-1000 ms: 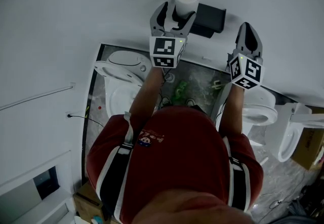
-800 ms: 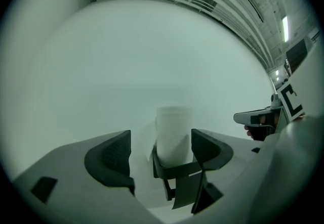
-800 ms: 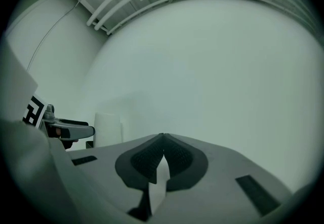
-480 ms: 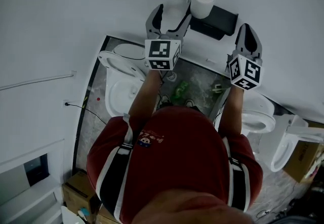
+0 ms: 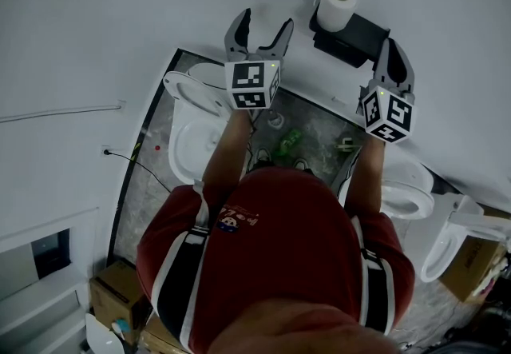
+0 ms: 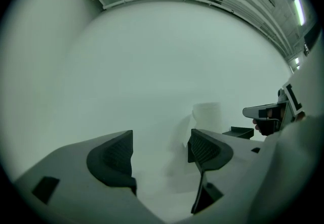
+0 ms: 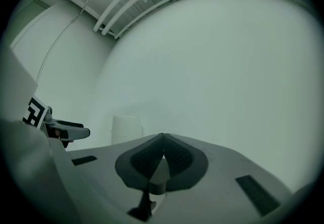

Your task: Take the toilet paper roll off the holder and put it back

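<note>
A white toilet paper roll (image 5: 335, 4) sits on a black holder (image 5: 356, 35) fixed to the white wall. My left gripper (image 5: 259, 27) is open and empty, out to the left of the roll and apart from it. In the left gripper view the roll (image 6: 207, 117) shows just beyond the right jaw of that gripper (image 6: 161, 148), with the holder (image 6: 239, 132) to its right. My right gripper (image 5: 393, 53) is shut with nothing in it, just right of the holder. The right gripper view has the roll (image 7: 126, 129) at the left, behind the shut right gripper (image 7: 162, 145).
Below the wall, several white toilets stand on a grey floor: one at the left (image 5: 196, 117) and others at the right (image 5: 406, 186). A cable (image 5: 128, 167) runs from a wall socket at the left. Cardboard boxes (image 5: 120, 296) sit at the lower left.
My left gripper has let go of the roll and drawn back to the left, now open and empty. The roll stays on the holder. The right gripper has kept its place, still shut.
</note>
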A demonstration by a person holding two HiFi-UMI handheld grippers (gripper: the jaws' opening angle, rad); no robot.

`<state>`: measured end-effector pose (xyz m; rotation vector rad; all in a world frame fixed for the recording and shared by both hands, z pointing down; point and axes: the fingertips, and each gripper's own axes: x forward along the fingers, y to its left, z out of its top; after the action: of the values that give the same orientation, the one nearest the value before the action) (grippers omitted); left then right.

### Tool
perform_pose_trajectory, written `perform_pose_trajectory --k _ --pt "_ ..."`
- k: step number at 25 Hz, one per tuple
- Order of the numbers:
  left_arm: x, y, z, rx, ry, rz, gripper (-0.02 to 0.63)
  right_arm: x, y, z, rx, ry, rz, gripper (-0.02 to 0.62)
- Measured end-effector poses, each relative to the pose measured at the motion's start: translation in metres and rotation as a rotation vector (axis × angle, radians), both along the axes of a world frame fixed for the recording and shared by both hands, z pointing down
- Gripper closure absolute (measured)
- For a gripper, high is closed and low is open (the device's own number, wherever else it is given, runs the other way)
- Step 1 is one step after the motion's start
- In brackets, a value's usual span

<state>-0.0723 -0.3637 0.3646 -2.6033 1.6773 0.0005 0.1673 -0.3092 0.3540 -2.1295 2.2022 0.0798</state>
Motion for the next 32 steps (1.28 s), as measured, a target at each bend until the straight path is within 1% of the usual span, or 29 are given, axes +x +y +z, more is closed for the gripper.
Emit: perform_pose_trajectory --k 7,8,10,13,15,18,20,21,25,28,32 --pt "-0.002 0.000 -0.004 0.011 0.002 -0.016 0.235 0.000 0.002 -0.001 0.001 0.000 0.004 0.588" --pt "-0.002 0.000 -0.004 0.013 0.006 -0.022 0.264 0.001 0.002 -0.001 0.000 0.000 0.005 0.588" --pt "-0.003 0.000 -0.005 0.023 0.007 -0.041 0.352 0.003 0.003 -0.001 -0.001 0.000 0.009 0.588" --pt "-0.007 -0.004 -0.003 0.042 -0.039 -0.091 0.443 0.007 0.004 -0.001 -0.001 -0.001 0.017 0.588" --pt "-0.008 -0.006 -0.002 0.037 -0.055 -0.110 0.478 0.011 0.005 -0.002 0.000 -0.003 0.024 0.588" --pt "-0.006 -0.008 -0.001 0.026 -0.052 -0.106 0.497 0.015 0.006 -0.003 0.002 -0.003 0.033 0.588" --pt "-0.004 -0.008 -0.004 0.035 -0.049 -0.098 0.558 0.016 0.007 -0.004 0.003 -0.004 0.037 0.588" --pt "-0.003 -0.007 -0.005 0.039 -0.046 -0.088 0.571 0.016 0.007 -0.004 0.004 -0.005 0.037 0.588" --pt "0.007 -0.003 -0.007 0.043 -0.038 -0.043 0.583 0.017 0.008 -0.004 0.005 -0.004 0.038 0.588" --pt "0.010 -0.002 -0.008 0.064 -0.044 -0.030 0.583 0.017 0.007 -0.003 0.005 0.000 0.040 0.588" --pt "0.014 -0.001 -0.013 0.081 -0.021 -0.007 0.583 0.014 0.006 -0.004 0.009 0.025 0.037 0.588"
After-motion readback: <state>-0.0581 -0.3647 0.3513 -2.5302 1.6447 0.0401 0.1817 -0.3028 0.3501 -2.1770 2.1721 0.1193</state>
